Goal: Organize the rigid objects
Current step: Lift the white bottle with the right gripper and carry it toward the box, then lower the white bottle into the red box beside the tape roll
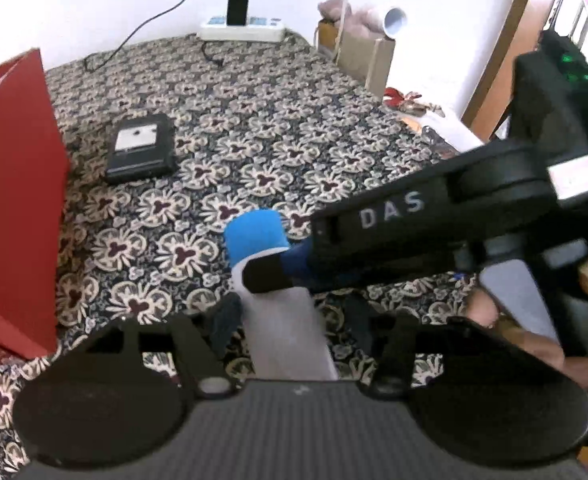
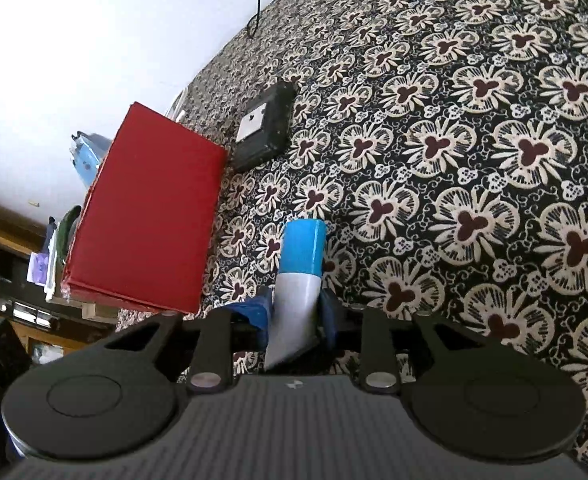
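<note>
The white tube with a blue cap [image 2: 296, 280] lay between both grippers, long axis pointing away toward the far cloth, clamped at its white body by the right gripper [image 2: 294, 316], while the left gripper [image 1: 290, 320] stood apart around it.

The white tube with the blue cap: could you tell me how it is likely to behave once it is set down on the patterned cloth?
The white tube looks rigid, keeping its shape in the right gripper. Its round blue cap suggests it may roll if laid sideways. The patterned cloth is probably soft, so standing upright it may tip.
</note>
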### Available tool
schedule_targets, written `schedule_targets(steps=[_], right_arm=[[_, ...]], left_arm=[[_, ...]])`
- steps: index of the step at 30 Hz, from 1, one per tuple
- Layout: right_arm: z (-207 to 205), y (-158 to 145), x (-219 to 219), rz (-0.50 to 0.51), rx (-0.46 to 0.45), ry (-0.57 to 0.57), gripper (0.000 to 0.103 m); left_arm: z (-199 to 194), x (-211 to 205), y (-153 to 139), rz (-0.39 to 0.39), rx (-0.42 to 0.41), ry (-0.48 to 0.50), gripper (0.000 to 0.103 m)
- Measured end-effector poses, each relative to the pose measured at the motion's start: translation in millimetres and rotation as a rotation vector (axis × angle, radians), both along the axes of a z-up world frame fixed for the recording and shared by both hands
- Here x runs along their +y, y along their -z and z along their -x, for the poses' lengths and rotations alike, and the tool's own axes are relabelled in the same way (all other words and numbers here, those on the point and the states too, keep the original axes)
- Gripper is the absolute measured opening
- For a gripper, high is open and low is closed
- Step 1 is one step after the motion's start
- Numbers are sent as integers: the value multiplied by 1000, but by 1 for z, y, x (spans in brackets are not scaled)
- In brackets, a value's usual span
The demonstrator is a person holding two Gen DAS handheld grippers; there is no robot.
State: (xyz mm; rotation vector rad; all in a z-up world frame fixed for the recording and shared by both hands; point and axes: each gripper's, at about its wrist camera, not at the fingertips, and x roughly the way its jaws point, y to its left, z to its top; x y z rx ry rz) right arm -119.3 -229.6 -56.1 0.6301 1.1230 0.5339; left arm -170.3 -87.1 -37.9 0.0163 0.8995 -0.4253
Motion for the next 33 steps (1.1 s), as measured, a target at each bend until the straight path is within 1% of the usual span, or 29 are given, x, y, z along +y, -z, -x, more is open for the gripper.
schedule_targets(steps=[3, 6, 11, 12, 13, 16, 19, 23, 25, 28, 33], right_arm=[[-2, 1, -1, -9, 19, -1, 8], [-3, 0, -1, -17, 23, -5, 7], [3, -9, 1, -20, -25, -35, 6], [5, -11, 3, -17, -35, -42, 6], [6, -12, 5, -11, -43, -47, 6], [8, -15, 8, 8, -60, -47, 6], [7, -17, 7, -4, -55, -38, 6], [9, -28, 5, -27, -79, -36, 6], [10, -39, 6, -33, -110, -39, 6], [9, -59, 10, -55, -163, -46, 6], [7, -104, 27, -62, -284, -55, 6]], left_arm=[[-3, -4, 5, -26, 11, -1, 54], [-6, -3, 10, -35, 28, -4, 54], [-6, -2, 12, -73, 6, -14, 54], [-6, -1, 12, -70, 5, -13, 48], [-7, -1, 11, -71, 2, -15, 40], [-9, -1, 10, -65, 7, -18, 39], [-9, -1, 4, -68, -1, -25, 37], [-8, 1, -14, -63, -30, -36, 36], [-4, 3, -28, -63, -66, -45, 36], [-2, 8, -50, -63, -124, -58, 36], [-1, 29, -93, -30, -233, -71, 36]])
